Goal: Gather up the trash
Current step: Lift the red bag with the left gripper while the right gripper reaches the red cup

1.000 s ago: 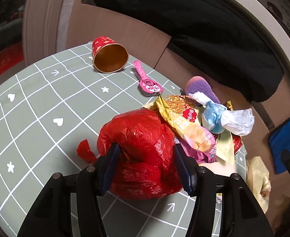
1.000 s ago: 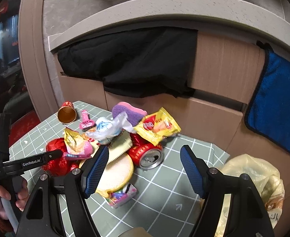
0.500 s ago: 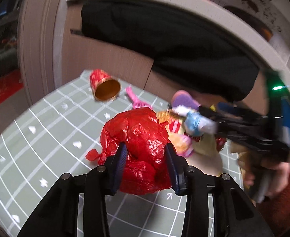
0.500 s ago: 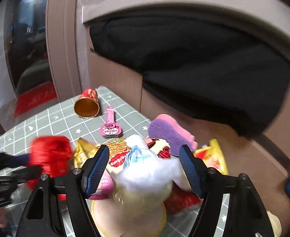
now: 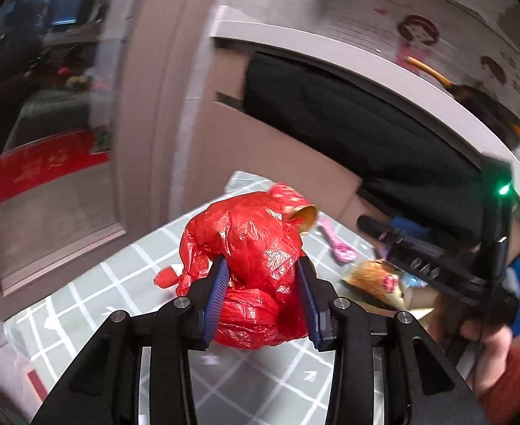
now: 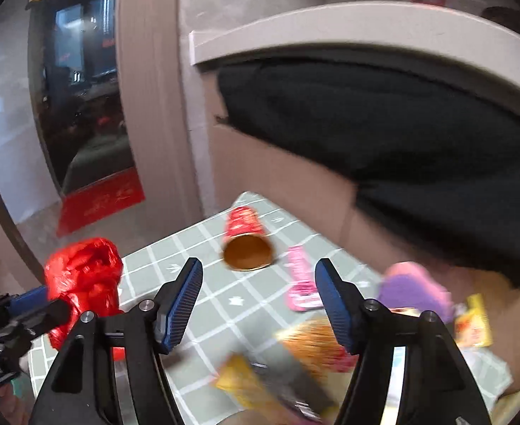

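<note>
I had the left claw (image 5: 261, 295) clamped on the crumpled red bag (image 5: 249, 265), raised off the surface (image 5: 82, 304) for carrying | right claw (image 6: 258, 299) empty, jaws closing (aimed toward the tipped paper cup (image 6: 247, 244), I judged) | wrappers (image 6: 316, 340) remained beside it.

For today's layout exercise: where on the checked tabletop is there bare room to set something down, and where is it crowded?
Bare checked cloth lies between the lifted red plastic bag and the tipped red paper cup, reaching the table's near-left edge. It is crowded from the pink spoon rightwards, where the snack wrappers and purple sponge pile up.
</note>
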Available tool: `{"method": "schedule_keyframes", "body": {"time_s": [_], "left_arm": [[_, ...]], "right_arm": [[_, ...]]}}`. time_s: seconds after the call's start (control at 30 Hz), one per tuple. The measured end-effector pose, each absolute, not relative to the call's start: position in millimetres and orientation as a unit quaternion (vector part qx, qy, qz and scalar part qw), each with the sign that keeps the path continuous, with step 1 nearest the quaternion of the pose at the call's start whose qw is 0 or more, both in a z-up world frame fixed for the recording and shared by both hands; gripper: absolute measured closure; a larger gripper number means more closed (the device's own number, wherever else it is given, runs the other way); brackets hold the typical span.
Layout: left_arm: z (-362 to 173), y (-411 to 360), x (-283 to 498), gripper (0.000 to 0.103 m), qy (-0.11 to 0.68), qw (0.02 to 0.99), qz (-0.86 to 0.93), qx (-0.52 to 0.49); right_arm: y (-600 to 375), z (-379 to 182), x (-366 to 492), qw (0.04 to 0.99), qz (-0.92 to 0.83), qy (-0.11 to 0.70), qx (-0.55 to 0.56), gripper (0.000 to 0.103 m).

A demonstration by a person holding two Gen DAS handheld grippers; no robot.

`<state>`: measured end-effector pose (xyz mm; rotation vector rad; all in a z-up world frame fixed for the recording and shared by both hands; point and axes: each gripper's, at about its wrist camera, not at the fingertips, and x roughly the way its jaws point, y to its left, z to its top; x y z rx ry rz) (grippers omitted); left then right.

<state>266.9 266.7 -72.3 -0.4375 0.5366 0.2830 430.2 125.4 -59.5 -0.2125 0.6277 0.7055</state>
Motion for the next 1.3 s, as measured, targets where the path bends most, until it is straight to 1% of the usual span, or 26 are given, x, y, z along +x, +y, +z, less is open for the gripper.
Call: {"method": "schedule_keyframes", "body": {"time_s": [0.03,0.1,0.17,0.23,0.37,0.6,0.7,0.77,0.83,0.9,0.93,0.97,1.0,1.03,1.13,1.3], "left_arm": [[-75,271,262,0.063,0.264,0.929,0.141,-0.217],[-82,277,256,0.063,0.271,0.926,0.135,-0.225],[-86,281,249,0.063,0.273,0.925,0.129,-0.231],[-84,279,243,0.063,0.267,0.927,0.123,-0.235],[-66,263,231,0.063,0.245,0.936,0.096,-0.234],[-10,209,204,0.063,0.201,0.959,0.052,-0.192],[23,194,185,0.063,0.173,0.969,0.047,-0.169],[43,190,173,0.063,0.156,0.974,0.046,-0.16],[67,192,161,0.063,0.137,0.978,0.053,-0.151],[86,197,150,0.063,0.12,0.98,0.063,-0.147],[94,201,146,0.063,0.111,0.981,0.068,-0.145],[103,205,141,0.063,0.101,0.982,0.075,-0.144],[111,210,136,0.063,0.091,0.982,0.083,-0.142],[117,215,133,0.063,0.083,0.982,0.091,-0.141],[125,234,133,0.063,0.079,0.98,0.112,-0.144],[128,259,142,0.063,0.089,0.977,0.141,-0.131]], "right_arm": [[135,-69,430,0.878,0.346,0.315,-0.101,0.055],[140,-82,428,0.867,0.35,0.343,-0.094,0.068],[132,-85,422,0.861,0.355,0.356,-0.085,0.068],[114,-78,411,0.867,0.344,0.35,-0.091,0.068],[73,-43,385,0.89,0.31,0.316,-0.112,0.068],[-4,50,327,0.935,0.242,0.233,-0.11,0.066],[-22,90,298,0.947,0.226,0.197,-0.11,0.065],[-29,118,281,0.955,0.218,0.172,-0.103,0.063],[-33,146,267,0.961,0.217,0.148,-0.089,0.058],[-32,172,257,0.963,0.224,0.126,-0.077,0.057],[-30,183,253,0.964,0.226,0.118,-0.075,0.055],[-26,194,250,0.965,0.228,0.109,-0.074,0.052],[-20,204,249,0.965,0.229,0.101,-0.075,0.045],[-12,210,248,0.966,0.23,0.096,-0.075,0.042],[13,215,260,0.964,0.233,0.097,-0.079,0.041],[60,193,293,0.956,0.243,0.123,-0.107,0.041]]}}
